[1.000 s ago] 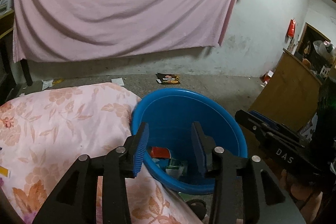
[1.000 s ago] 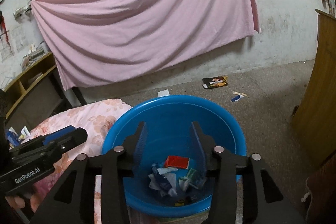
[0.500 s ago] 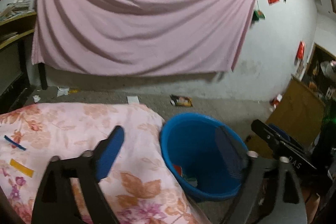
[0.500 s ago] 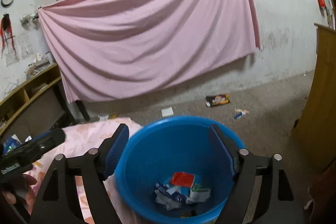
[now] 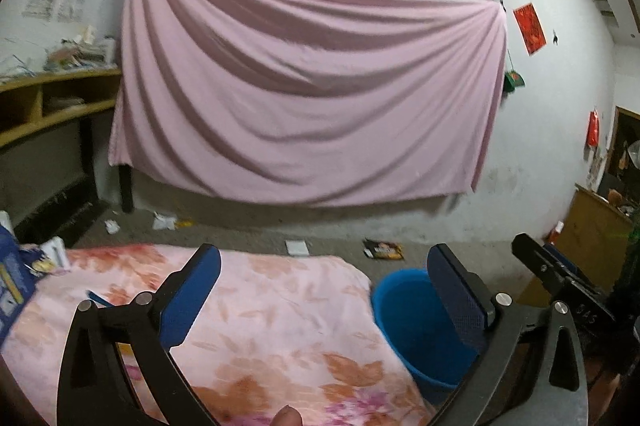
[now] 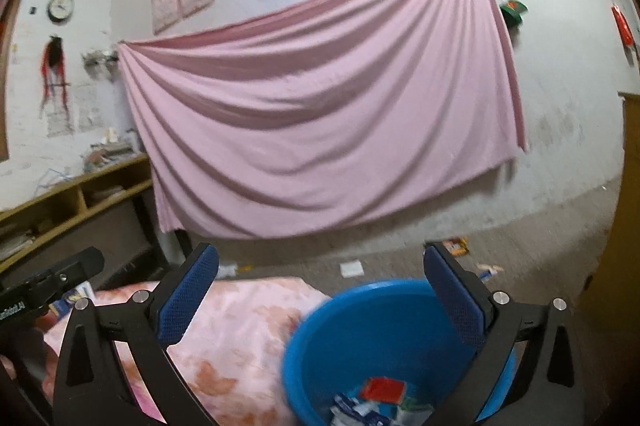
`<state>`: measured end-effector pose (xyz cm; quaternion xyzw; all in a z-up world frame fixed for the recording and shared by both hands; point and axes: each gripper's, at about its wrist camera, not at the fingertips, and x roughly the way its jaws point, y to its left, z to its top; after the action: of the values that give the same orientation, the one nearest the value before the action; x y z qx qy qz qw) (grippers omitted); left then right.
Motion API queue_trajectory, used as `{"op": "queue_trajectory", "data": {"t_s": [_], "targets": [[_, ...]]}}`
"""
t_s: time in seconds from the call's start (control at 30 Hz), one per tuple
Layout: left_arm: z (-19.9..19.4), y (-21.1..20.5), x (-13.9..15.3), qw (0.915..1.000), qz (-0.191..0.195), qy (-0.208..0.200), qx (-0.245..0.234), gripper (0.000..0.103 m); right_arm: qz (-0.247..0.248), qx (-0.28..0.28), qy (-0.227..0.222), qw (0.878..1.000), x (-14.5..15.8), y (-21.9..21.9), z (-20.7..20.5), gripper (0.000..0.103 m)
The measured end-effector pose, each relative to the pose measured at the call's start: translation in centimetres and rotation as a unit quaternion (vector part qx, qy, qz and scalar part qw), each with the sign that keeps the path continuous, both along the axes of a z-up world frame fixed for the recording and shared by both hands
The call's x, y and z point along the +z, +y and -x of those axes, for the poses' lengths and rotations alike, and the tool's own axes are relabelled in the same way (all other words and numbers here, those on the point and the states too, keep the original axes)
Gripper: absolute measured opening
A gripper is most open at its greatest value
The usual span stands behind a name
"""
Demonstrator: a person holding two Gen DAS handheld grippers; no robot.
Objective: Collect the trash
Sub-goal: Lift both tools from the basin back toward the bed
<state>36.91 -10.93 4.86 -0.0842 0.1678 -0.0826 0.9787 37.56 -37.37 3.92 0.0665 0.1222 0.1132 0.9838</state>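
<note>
The left gripper point(image 5: 324, 290) hovers over the pink floral bedspread point(image 5: 256, 314), tilted slightly downward, its blue-padded fingers point(image 5: 192, 296) released; they have just been opening and nothing lies between them. A blue printed packet point(image 5: 10, 286) lies at the bed's left edge. To the right, the right gripper point(image 6: 322, 292) hangs above the round blue plastic basin point(image 6: 352, 330), which stands on the floor against the bed; its fingers point(image 6: 456, 300) have likewise just spread wide, empty. Inside the basin lies collected trash: a red wrapper point(image 6: 382, 388) among white and blue scraps point(image 6: 360, 410). More litter point(image 5: 382, 250) lies on the floor below the pink hanging sheet point(image 5: 304, 98). Writing on the other gripper's body is too blurred to read.
</note>
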Motion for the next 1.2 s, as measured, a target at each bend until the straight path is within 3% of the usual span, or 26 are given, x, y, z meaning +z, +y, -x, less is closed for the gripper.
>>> {"op": "queue_trajectory", "data": {"t_s": [0.37,0.7,0.9,1.07,1.2], "targets": [[5.0,6.5,1.5,0.9931,-0.031,-0.085,0.074,0.101,-0.038,0.061,-0.101,0.992,1.5,5.6,2.3,0.103],[8.3,12.8,1.6,0.9827,-0.047,-0.116,0.136,0.101,-0.012,0.118,-0.157,0.981,0.9,11.8,3.4,0.103],[8.3,15.3,-0.7,0.9836,-0.077,-0.068,0.148,0.101,0.012,0.168,-0.106,0.980,-0.3,15.1,1.7,0.103],[7.3,16.4,-2.9,0.9877,-0.071,-0.013,0.139,0.101,0.045,0.209,-0.032,0.976,-1.8,17.4,-0.5,0.103],[6.1,16.8,-4.6,0.9882,-0.067,0.039,0.132,0.101,0.079,0.243,0.039,0.966,-3.4,19.3,-2.0,0.099]]}}
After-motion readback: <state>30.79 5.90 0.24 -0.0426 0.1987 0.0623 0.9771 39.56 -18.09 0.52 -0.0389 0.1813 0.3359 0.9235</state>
